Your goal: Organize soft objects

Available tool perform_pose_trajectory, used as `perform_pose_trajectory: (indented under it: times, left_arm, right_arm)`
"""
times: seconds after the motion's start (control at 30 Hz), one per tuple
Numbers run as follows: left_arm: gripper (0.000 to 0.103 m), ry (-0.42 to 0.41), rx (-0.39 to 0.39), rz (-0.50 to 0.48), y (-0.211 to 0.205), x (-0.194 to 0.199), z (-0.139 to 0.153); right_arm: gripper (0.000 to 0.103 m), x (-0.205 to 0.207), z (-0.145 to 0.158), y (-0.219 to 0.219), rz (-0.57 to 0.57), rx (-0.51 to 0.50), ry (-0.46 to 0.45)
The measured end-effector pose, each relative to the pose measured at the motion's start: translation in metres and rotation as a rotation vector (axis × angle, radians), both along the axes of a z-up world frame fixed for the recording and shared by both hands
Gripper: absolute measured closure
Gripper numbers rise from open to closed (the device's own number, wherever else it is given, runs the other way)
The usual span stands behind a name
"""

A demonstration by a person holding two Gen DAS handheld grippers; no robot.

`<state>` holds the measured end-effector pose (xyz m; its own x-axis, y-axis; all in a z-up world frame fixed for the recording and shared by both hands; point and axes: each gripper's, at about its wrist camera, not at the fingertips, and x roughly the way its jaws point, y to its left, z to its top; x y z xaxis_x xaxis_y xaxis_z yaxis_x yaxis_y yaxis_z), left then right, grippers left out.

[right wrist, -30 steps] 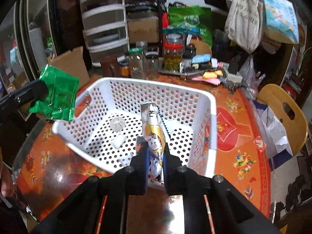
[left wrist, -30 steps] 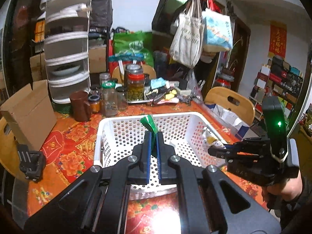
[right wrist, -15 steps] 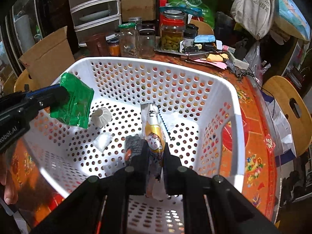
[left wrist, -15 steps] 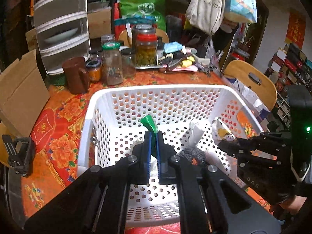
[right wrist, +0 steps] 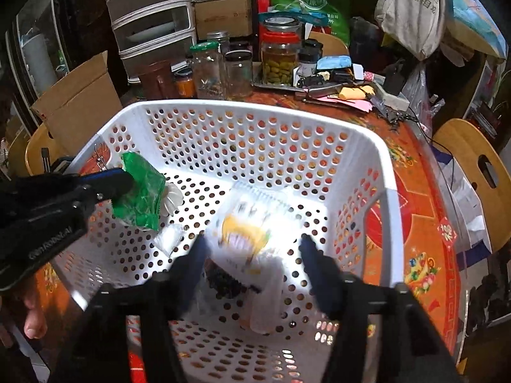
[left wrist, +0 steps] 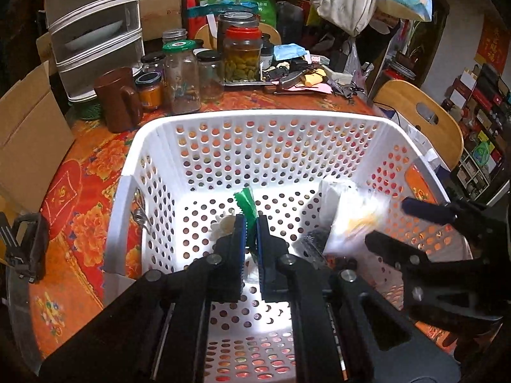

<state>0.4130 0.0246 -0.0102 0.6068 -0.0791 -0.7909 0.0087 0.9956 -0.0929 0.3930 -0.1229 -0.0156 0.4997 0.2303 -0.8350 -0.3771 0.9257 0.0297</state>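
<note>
Left claw [left wrist: 251,223] pinched on green packet [right wrist: 140,194], gripping one edge, packet hanging low inside basket [left wrist: 255,118]. Right claw [right wrist: 252,249] spread wide, white pouch [right wrist: 252,233] blurred between fingers, apparently dropping free toward basket floor. We judge both light, limp, crinkly film: slippery on flat faces, so pinch at sealed edge, gentle squeeze. Small white flower-shaped piece [right wrist: 171,199] just beside green packet, dark wad [right wrist: 223,279] under pouch. Basket sits on red flowered desk [left wrist: 89,172], jars [left wrist: 182,76] behind.

baskets [left wrist: 255,118]: 1 | green packets [right wrist: 140,198]: 1 | white packets [right wrist: 252,233]: 1 | wooden chairs [left wrist: 424,124]: 1
</note>
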Motion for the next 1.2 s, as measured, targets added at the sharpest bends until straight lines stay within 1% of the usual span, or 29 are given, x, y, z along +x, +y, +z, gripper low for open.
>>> perform_pose_trajectory:
  times: [0.07, 0.13, 0.17, 0.2, 0.23, 0.27, 0.3, 0.33, 0.43, 0.5, 0.63, 0.7, 0.77, 0.9, 1.03, 1.1, 1.13, 1.2]
  left_arm:
    - [0.093, 0.0, -0.001, -0.01, -0.002, -0.001, 0.0]
    - [0.085, -0.013, 0.011, -0.007, -0.003, -0.004, 0.004]
    - [0.071, -0.023, 0.006, -0.008, -0.002, -0.006, 0.006]
    - [0.053, -0.033, 0.004, -0.006, -0.002, -0.009, 0.009]
    - [0.044, -0.049, 0.007, -0.005, -0.002, -0.013, 0.013]
    - [0.031, -0.078, 0.021, -0.004, -0.003, -0.018, 0.018]
    - [0.025, -0.095, 0.033, -0.003, -0.005, -0.022, 0.022]
    - [0.023, -0.105, 0.042, -0.007, -0.007, -0.025, 0.026]
    - [0.02, -0.118, 0.039, -0.019, -0.01, -0.036, 0.036]
    - [0.016, -0.124, 0.04, -0.02, -0.013, -0.045, 0.04]
    - [0.013, -0.158, 0.058, -0.017, -0.017, -0.069, 0.05]
    - [0.006, -0.184, 0.046, -0.011, -0.017, -0.088, 0.056]
    - [0.002, -0.203, 0.028, 0.0, -0.013, -0.106, 0.06]
    - [0.0, -0.229, 0.035, 0.025, -0.007, -0.146, 0.067]
    - [0.0, -0.286, 0.074, 0.062, -0.002, -0.191, 0.08]
    - [0.0, -0.299, 0.073, 0.066, 0.0, -0.21, 0.085]
    - [0.0, -0.311, 0.068, 0.064, 0.001, -0.22, 0.088]
    - [0.0, -0.337, 0.086, 0.075, -0.001, -0.244, 0.093]
  right_arm:
    - [0.024, -0.005, 0.006, -0.002, 0.001, 0.013, -0.026]
    - [0.02, -0.011, 0.014, -0.004, 0.006, 0.037, -0.038]
    - [0.016, -0.013, 0.016, -0.006, 0.007, 0.042, -0.045]
    - [0.013, -0.016, 0.02, -0.008, 0.006, 0.047, -0.054]
    - [0.012, -0.019, 0.024, -0.011, 0.002, 0.054, -0.062]
    - [0.01, -0.022, 0.027, -0.014, -0.001, 0.06, -0.065]
    - [0.008, -0.023, 0.029, -0.017, -0.003, 0.065, -0.068]
    - [0.007, -0.026, 0.032, -0.021, -0.005, 0.071, -0.072]
    - [0.004, -0.034, 0.038, -0.031, -0.021, 0.09, -0.077]
    - [0.004, -0.042, 0.042, -0.037, -0.024, 0.103, -0.087]
    - [0.003, -0.061, 0.048, -0.048, -0.029, 0.127, -0.103]
    - [0.003, -0.072, 0.052, -0.052, -0.025, 0.134, -0.117]
    - [0.002, -0.088, 0.057, -0.059, -0.033, 0.137, -0.15]
    - [0.002, -0.117, 0.066, -0.07, -0.041, 0.16, -0.201]
    - [0.002, -0.158, 0.078, -0.078, -0.088, 0.139, -0.302]
    - [0.002, -0.177, 0.082, -0.081, -0.113, 0.137, -0.338]
    - [0.002, -0.187, 0.083, -0.083, -0.118, 0.14, -0.349]
    - [0.002, -0.206, 0.085, -0.087, -0.123, 0.145, -0.361]
